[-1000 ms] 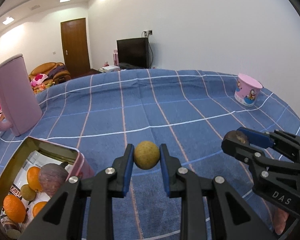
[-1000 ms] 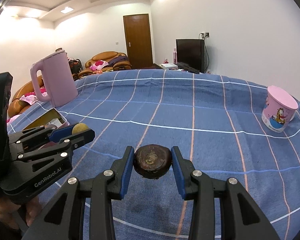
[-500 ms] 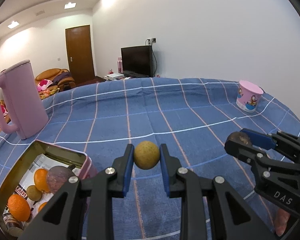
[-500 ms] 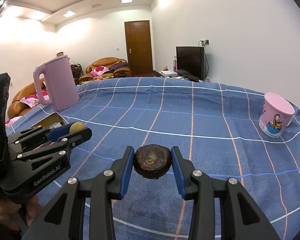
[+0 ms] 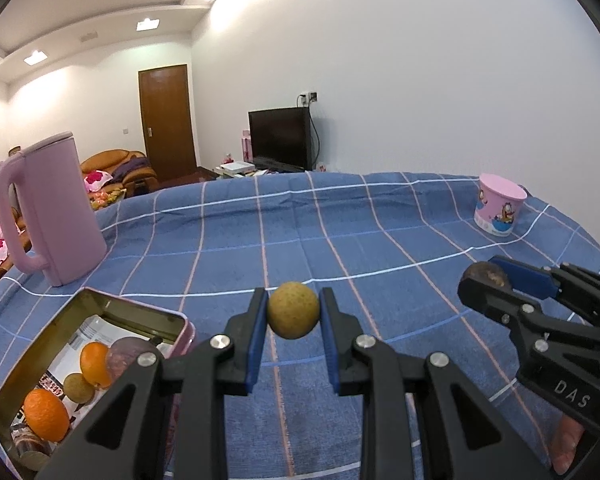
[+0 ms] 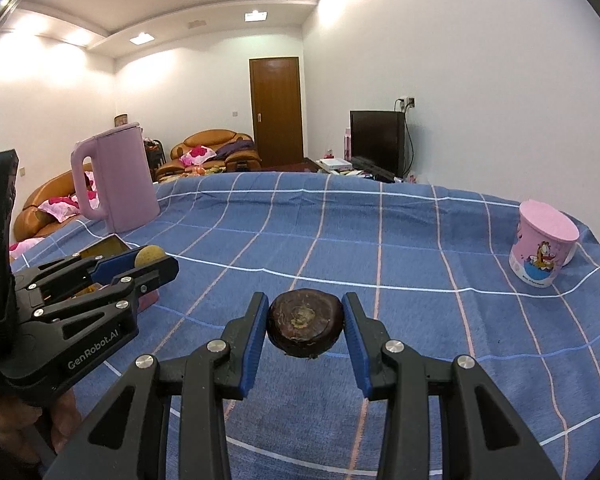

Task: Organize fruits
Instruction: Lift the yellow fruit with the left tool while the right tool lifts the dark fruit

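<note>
My left gripper (image 5: pixel 293 311) is shut on a small yellow-green round fruit (image 5: pixel 293 310), held above the blue checked cloth. My right gripper (image 6: pixel 305 328) is shut on a dark brown round fruit (image 6: pixel 305 327); it also shows at the right of the left wrist view (image 5: pixel 485 277). The left gripper with its fruit shows at the left of the right wrist view (image 6: pixel 150 255). An open pink tin (image 5: pixel 180 322) lies at lower left of the left gripper. It holds oranges (image 5: pixel 46 420), a purple fruit (image 5: pixel 130 350) and a small green fruit (image 5: pixel 78 387).
A tall pink kettle (image 5: pixel 56 216) stands on the table at the far left. A pink cartoon cup (image 5: pixel 498 210) stands at the far right. The blue checked cloth (image 5: pixel 300 240) covers the table. A sofa, a door and a television lie beyond.
Both grippers have risen and tilted up while holding their fruits. More of the room and ceiling shows, and the tin sits lower in the left wrist view.
</note>
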`<state>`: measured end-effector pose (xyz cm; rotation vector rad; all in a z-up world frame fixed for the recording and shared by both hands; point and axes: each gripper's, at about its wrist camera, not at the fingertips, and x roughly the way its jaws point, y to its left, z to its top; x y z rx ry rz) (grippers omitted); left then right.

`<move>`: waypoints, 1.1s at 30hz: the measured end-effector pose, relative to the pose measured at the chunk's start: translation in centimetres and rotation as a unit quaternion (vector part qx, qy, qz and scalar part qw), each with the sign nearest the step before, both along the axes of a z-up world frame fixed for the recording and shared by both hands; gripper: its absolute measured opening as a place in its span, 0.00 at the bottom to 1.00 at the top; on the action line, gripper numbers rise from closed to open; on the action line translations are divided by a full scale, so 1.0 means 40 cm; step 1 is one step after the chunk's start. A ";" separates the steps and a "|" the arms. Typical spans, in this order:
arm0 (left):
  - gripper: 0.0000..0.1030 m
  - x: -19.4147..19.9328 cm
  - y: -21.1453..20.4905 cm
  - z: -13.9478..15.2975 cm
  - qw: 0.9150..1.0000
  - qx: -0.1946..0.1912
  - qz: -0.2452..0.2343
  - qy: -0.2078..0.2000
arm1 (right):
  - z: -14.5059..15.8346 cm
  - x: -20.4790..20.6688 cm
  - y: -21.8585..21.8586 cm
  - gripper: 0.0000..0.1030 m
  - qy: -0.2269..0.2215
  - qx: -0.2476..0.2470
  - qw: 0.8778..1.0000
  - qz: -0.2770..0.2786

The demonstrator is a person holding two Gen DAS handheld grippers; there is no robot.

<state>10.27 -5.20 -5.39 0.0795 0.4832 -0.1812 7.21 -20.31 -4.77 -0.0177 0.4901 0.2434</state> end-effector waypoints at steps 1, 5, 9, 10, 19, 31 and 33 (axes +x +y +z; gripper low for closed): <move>0.26 -0.002 0.000 0.001 1.000 0.000 0.000 -0.001 | 0.001 -0.001 0.000 0.39 -0.001 0.000 1.000 0.000; 0.26 -0.008 -0.002 0.004 1.000 0.000 0.003 -0.009 | 0.005 -0.006 -0.001 0.39 -0.008 0.000 1.000 -0.002; 0.26 -0.016 0.000 0.007 1.000 -0.001 0.005 -0.016 | 0.006 -0.016 -0.002 0.39 -0.017 0.000 1.000 -0.003; 0.26 -0.017 0.001 0.007 1.000 -0.001 0.006 -0.018 | 0.007 -0.018 -0.003 0.39 -0.019 0.000 1.000 -0.003; 0.26 -0.028 0.006 0.012 0.999 -0.004 0.014 -0.031 | 0.012 -0.030 -0.005 0.39 -0.034 0.000 0.999 -0.004; 0.26 -0.056 0.015 0.024 0.997 -0.003 0.037 -0.064 | 0.023 -0.055 -0.008 0.39 -0.066 0.000 0.998 -0.007; 0.26 -0.057 0.015 0.026 0.997 -0.003 0.039 -0.066 | 0.024 -0.060 -0.007 0.39 -0.072 -0.001 0.997 -0.008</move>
